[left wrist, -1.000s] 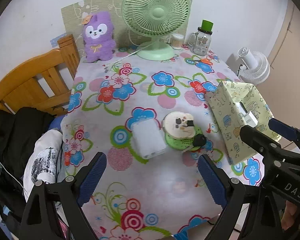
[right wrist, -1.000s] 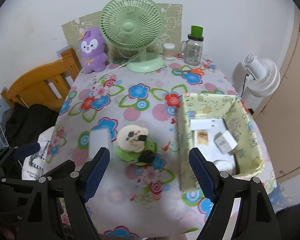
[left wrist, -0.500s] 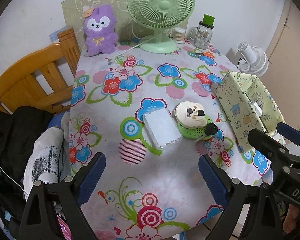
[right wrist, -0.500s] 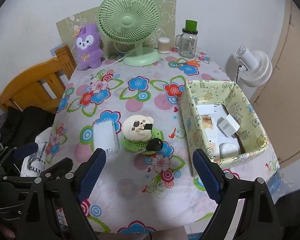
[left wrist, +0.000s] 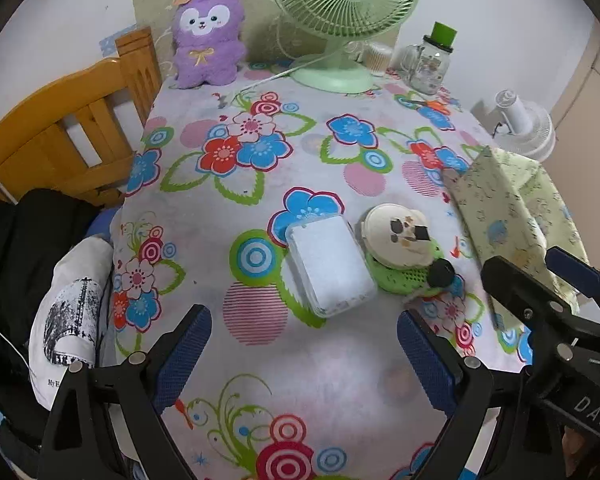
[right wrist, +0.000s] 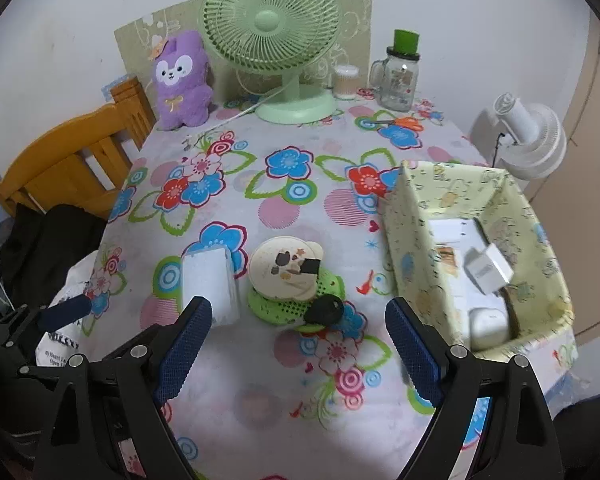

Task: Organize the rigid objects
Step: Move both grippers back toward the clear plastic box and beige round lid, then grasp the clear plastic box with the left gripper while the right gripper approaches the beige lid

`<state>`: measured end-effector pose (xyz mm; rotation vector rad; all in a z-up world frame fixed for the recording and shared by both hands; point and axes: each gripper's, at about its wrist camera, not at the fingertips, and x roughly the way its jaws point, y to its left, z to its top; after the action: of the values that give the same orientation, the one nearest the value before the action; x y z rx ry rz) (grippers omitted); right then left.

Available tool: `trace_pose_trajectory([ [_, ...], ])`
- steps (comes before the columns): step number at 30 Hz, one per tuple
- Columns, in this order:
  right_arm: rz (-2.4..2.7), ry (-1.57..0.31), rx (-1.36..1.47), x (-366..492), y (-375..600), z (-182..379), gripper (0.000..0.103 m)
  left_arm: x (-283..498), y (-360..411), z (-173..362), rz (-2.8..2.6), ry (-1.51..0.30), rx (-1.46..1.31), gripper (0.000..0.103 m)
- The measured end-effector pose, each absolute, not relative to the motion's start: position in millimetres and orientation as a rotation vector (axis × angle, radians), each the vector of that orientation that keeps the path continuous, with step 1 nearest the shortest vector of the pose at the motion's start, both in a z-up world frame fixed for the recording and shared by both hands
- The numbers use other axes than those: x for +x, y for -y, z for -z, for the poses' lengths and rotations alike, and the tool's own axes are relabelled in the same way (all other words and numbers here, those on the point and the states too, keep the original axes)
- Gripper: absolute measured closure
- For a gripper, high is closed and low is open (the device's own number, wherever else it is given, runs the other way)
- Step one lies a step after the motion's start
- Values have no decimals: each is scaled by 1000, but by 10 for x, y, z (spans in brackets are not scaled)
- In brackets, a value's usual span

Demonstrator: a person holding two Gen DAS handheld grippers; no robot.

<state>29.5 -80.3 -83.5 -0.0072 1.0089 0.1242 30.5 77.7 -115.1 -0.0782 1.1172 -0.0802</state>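
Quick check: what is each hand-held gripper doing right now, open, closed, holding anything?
Left hand-held gripper: open, holding nothing.
Right hand-held gripper: open, holding nothing.

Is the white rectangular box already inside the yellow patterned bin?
No, the white rectangular box lies on the flowered tablecloth, left of the yellow patterned bin.

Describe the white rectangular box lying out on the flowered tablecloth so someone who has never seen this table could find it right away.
Start at the big mint-green desk fan at the back of the flowered tablecloth and come straight toward the near edge. Left of the round cream lid stacked on a green perforated disc lies the flat white rectangular box. It is the only plain white rectangle outside the yellow patterned bin.
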Motion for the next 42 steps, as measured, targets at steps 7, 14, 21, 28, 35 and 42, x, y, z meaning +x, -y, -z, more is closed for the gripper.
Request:
trace_pose_trajectory([
  [7,-157,-1023,-24,540,741,1030,13,455,-717,1317,90,-1102,-112,4],
  [14,-181,-1058,-53,738,723,1212,13,633,-633,1502,62,-1134,-116,3],
  [21,-197,-1104,-62,920,706,1385,13,768,-591,1673,23,-1168,-140,3],
  [28,-228,-1130,-90,1060,662,1502,12,865,-540,1821,-11,-1216,-163,3],
  [35,-238,-1171,-84,1207,683,1633,12,941,-546,1928,-64,-1240,-188,5],
  [42,-255,-1219,-69,1328,693,1767,12,990,-556,1971,-84,-1264,-176,25],
])
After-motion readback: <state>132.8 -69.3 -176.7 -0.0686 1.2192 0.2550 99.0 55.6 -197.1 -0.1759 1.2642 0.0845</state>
